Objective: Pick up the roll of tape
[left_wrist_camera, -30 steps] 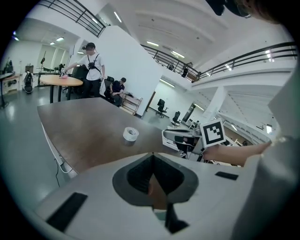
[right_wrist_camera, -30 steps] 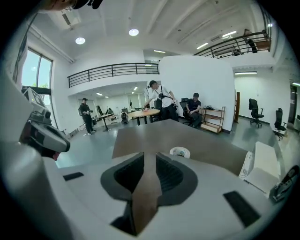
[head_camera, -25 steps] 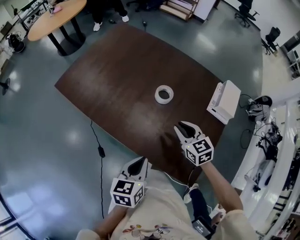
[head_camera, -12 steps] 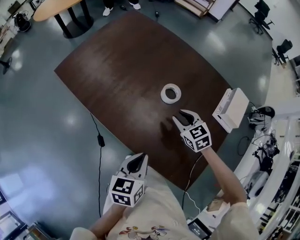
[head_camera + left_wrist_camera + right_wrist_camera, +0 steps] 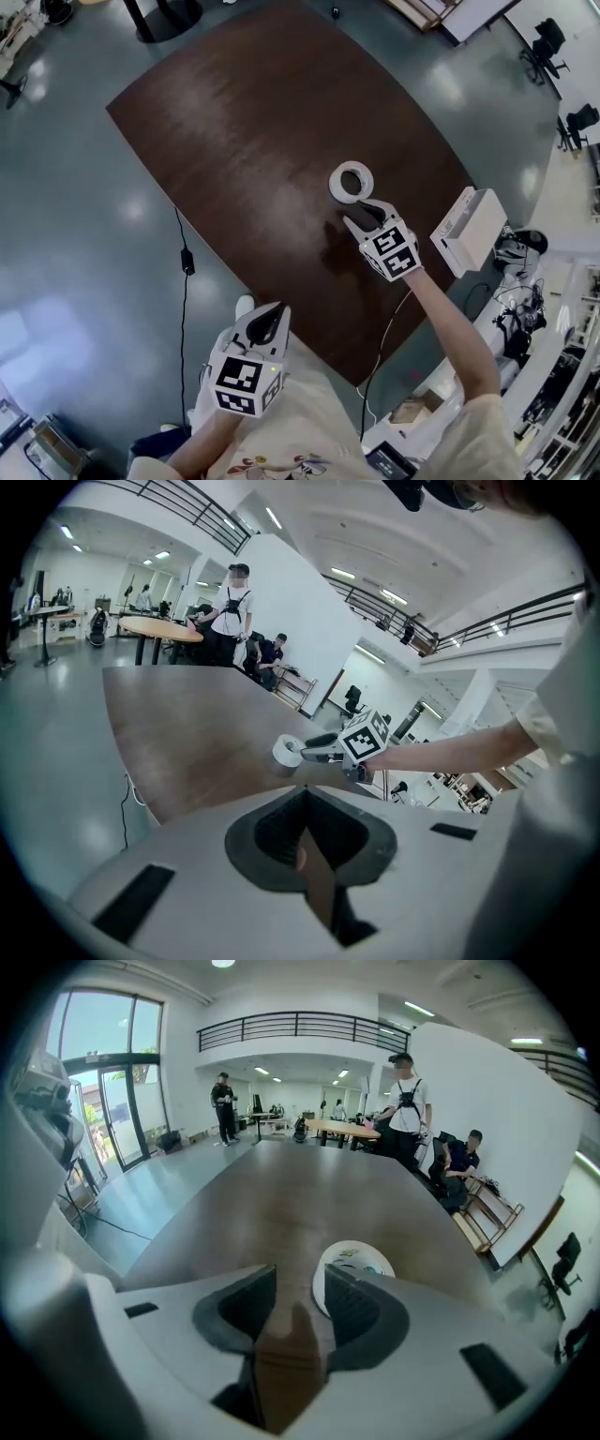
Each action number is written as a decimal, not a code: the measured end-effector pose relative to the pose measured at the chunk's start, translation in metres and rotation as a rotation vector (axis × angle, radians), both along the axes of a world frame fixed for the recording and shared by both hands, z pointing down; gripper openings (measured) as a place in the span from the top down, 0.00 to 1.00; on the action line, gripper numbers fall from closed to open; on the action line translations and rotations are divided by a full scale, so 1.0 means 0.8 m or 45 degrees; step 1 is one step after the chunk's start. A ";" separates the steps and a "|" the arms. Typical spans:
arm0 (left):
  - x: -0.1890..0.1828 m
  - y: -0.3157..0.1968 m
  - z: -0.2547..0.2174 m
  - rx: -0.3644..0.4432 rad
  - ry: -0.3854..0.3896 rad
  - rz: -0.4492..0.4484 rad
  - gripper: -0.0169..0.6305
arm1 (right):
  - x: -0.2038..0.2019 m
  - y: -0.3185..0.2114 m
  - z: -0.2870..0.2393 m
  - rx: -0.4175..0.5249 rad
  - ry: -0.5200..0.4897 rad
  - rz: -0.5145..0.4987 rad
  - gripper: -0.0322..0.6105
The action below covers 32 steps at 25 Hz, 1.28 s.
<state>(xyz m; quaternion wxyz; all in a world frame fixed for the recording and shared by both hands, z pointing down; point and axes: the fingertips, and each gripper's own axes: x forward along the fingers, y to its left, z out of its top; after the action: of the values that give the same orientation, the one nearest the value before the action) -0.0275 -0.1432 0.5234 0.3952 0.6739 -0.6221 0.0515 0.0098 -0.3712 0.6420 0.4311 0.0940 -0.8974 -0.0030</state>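
Head view: roll of tape flat on dark tabletop, toward right edge. White box at that edge, outside right gripper view. Right gripper just short of roll. Right gripper view: jaws spread, just been opening, bare wood between, roll past one jaw tip. Left gripper off near edge, jaws pressed together, empty.

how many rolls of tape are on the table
1. The roll of tape lies flat on the dark brown table, toward its right side in the head view, left of the white box. No other roll shows in any view.
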 end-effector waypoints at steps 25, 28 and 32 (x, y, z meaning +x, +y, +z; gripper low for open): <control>-0.021 0.020 0.043 -0.060 0.032 -0.145 0.96 | -0.023 -0.042 0.120 0.156 0.544 -0.617 0.70; -0.020 0.023 0.046 -0.062 0.039 -0.154 0.96 | -0.021 -0.045 0.128 0.141 0.582 -0.652 0.73; -0.022 0.030 0.047 -0.064 0.045 -0.162 0.96 | -0.022 -0.037 0.131 0.094 0.626 -0.706 0.77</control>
<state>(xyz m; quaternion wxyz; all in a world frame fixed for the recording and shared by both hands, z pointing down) -0.0453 -0.1190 0.5608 0.4255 0.6237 -0.6550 0.0299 -0.0077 -0.4007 0.7472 0.6129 -0.1408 -0.7577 -0.1744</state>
